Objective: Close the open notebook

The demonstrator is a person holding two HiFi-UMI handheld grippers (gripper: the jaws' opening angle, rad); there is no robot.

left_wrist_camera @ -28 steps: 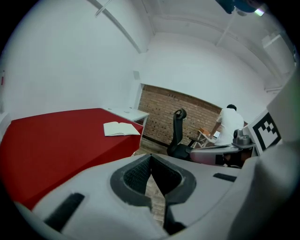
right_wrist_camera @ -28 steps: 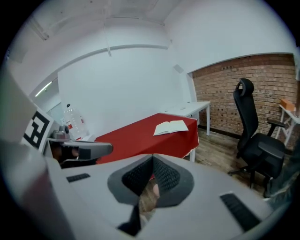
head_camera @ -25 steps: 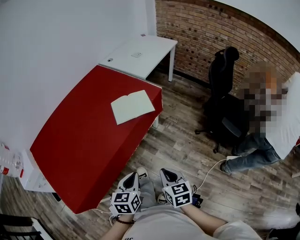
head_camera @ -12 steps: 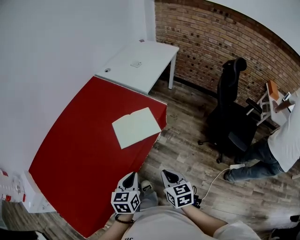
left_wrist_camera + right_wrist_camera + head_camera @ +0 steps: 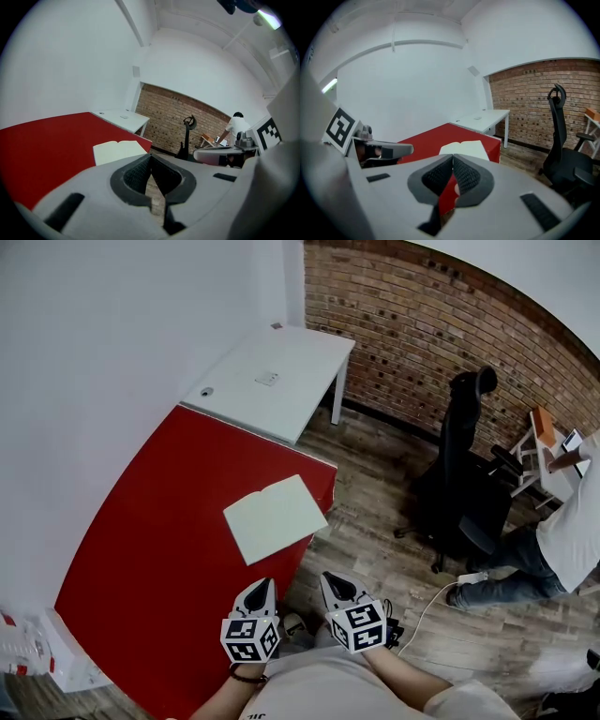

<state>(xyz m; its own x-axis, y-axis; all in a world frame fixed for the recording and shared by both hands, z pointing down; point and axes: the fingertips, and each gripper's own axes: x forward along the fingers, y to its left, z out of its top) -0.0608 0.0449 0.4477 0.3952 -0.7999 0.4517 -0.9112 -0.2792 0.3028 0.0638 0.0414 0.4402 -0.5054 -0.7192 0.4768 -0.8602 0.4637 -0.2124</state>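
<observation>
Nearest, the left claw (image 5: 265,584) and the right claw (image 5: 329,577) both have their jaws pressed together, empty, and beyond them at 12 o'clock the open notebook (image 5: 275,518) lies on the red surface (image 5: 150,540), at its 3 o'clock edge.

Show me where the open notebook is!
In the head view, the open notebook lies on the red table near its right edge, with the white desk beyond it.

One open cream-paged notebook (image 5: 275,518) flat on a red table (image 5: 159,549) near its corner; left hand-held gripper (image 5: 265,584) and right hand-held gripper (image 5: 329,578) side by side, short of it.
</observation>
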